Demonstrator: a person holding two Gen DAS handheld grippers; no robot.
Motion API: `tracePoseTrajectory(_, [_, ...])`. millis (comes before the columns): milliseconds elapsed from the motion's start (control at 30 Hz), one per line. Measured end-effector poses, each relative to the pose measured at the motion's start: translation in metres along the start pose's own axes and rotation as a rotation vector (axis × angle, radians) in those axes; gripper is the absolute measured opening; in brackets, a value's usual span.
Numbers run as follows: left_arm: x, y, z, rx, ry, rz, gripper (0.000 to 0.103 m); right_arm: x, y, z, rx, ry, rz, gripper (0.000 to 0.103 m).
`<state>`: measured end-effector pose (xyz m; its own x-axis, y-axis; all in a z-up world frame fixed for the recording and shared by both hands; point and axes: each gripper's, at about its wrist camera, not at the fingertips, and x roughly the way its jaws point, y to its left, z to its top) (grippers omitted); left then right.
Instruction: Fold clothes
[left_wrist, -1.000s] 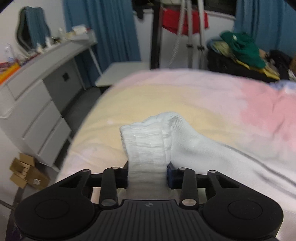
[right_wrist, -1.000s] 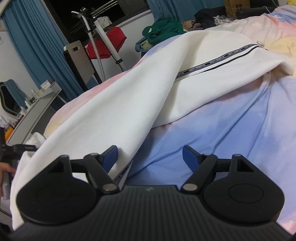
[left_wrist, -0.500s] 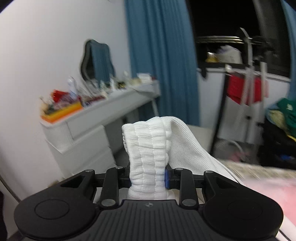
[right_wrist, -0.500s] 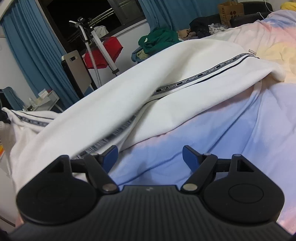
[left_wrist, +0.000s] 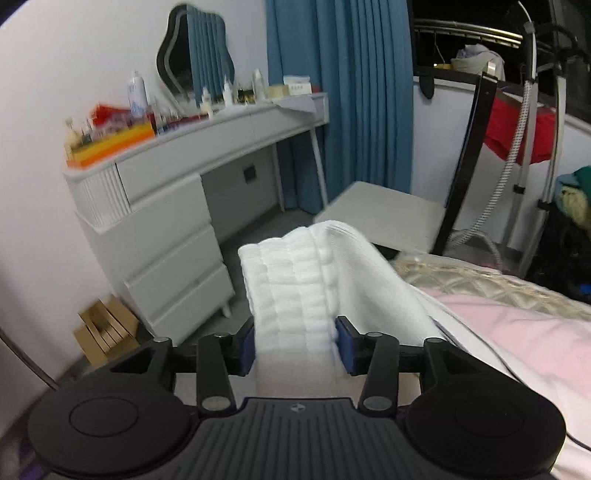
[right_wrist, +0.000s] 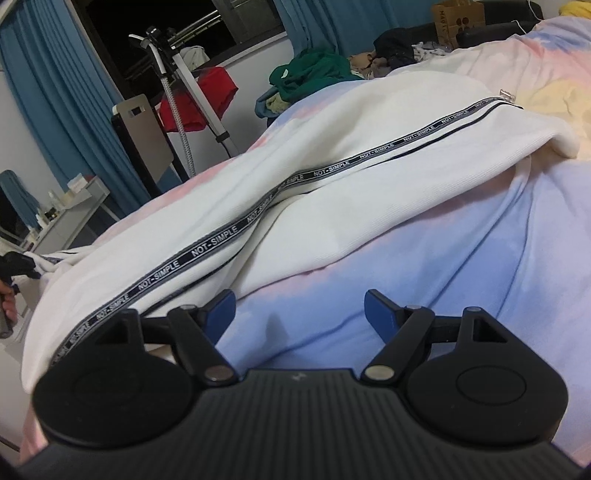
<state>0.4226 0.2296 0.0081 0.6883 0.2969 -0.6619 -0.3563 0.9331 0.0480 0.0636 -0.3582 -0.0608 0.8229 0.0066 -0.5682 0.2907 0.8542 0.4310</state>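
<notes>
My left gripper (left_wrist: 295, 347) is shut on the ribbed elastic waistband (left_wrist: 291, 280) of white trousers, held up at the bed's edge. In the right wrist view the white trousers (right_wrist: 332, 177) lie stretched across the pastel bedspread (right_wrist: 461, 266), with a black "NOT-SIMPLE" stripe (right_wrist: 258, 218) running along the leg. My right gripper (right_wrist: 300, 314) is open and empty, low over the bedspread, just beside the trousers' near edge. The left gripper also shows at the far left of the right wrist view (right_wrist: 14, 267).
A grey dresser (left_wrist: 177, 206) with bottles and a mirror stands left of the bed. A garment steamer stand (left_wrist: 517, 147), a red cloth (right_wrist: 199, 99) and a pile of green clothes (right_wrist: 310, 74) are beyond the bed. Blue curtains (left_wrist: 340, 92) hang behind.
My left gripper lifted the waistband and pulled it toward the bed's edge, then lowered slightly. The trousers stretched out flatter, baring the stripe. My right gripper stayed open.
</notes>
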Motion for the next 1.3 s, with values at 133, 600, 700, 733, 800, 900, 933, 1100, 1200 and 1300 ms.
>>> tracePoseTrajectory(133, [-0.031,0.019,-0.008,-0.028,0.026,-0.068,0.069,-0.005,0.000,0.000,0.006,-0.004,0.006,0.078])
tracePoseTrajectory(600, [-0.206,0.054,-0.133,-0.062,0.069,-0.273,0.087,-0.044,0.002,0.003,0.031,-0.057,0.039,0.078])
tracePoseTrajectory(700, [-0.228,0.061,-0.171,-0.129,0.126,-0.310,0.087,-0.054,0.001,0.003,0.036,-0.075,0.057,0.078])
tracePoseTrajectory(733, [-0.236,0.063,-0.183,-0.152,0.145,-0.323,0.087,-0.055,0.000,0.003,0.037,-0.078,0.061,0.078])
tracePoseTrajectory(800, [-0.240,0.060,-0.205,-0.176,0.146,-0.343,0.087,-0.059,-0.002,0.003,0.047,-0.077,0.068,0.078])
tracePoseTrajectory(900, [-0.247,0.048,-0.228,-0.179,0.091,-0.317,0.087,-0.063,-0.005,0.002,0.070,-0.074,0.080,0.078])
tracePoseTrajectory(933, [-0.249,0.046,-0.234,-0.181,0.079,-0.314,0.087,-0.065,-0.006,0.002,0.077,-0.076,0.085,0.078])
tracePoseTrajectory(1100, [-0.241,0.038,-0.255,-0.219,0.076,-0.331,0.087,-0.069,-0.011,-0.001,0.115,-0.067,0.097,0.079])
tracePoseTrajectory(1200, [-0.225,0.039,-0.260,-0.245,0.160,-0.384,0.087,-0.068,-0.012,-0.002,0.136,-0.050,0.119,0.079])
tracePoseTrajectory(1300, [-0.207,0.043,-0.262,-0.313,0.221,-0.440,0.087,-0.068,-0.015,-0.001,0.177,-0.038,0.150,0.079])
